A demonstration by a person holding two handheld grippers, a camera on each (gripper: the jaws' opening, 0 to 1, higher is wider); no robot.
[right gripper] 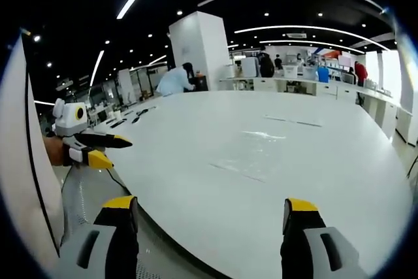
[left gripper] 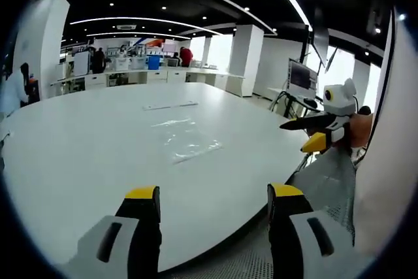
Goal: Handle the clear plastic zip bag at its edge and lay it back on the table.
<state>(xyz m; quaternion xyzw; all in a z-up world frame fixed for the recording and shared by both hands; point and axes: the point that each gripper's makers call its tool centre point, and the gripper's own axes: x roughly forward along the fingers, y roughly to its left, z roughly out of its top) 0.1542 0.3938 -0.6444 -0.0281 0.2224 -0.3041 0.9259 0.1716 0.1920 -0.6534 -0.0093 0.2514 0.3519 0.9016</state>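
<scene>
A clear plastic zip bag (left gripper: 185, 139) lies flat on the big white table (left gripper: 78, 155), well ahead of my left gripper (left gripper: 214, 195), which is open near the table's front edge. In the right gripper view the same bag (right gripper: 251, 155) is a faint glossy patch on the white table (right gripper: 326, 181). My right gripper (right gripper: 211, 208) hangs open over the near edge, nothing between its fingers. Each gripper appears in the other's view: the right gripper (left gripper: 320, 132) at the right side, the left gripper (right gripper: 98, 149) at the left, both off the table's edge.
A thin clear strip (left gripper: 170, 105) lies farther back on the table. A monitor on a stand (left gripper: 300, 76) is right of the table. White pillars (right gripper: 199, 47), desks and people (right gripper: 175, 80) fill the room behind. A grey mesh chair (left gripper: 326, 181) sits by the near edge.
</scene>
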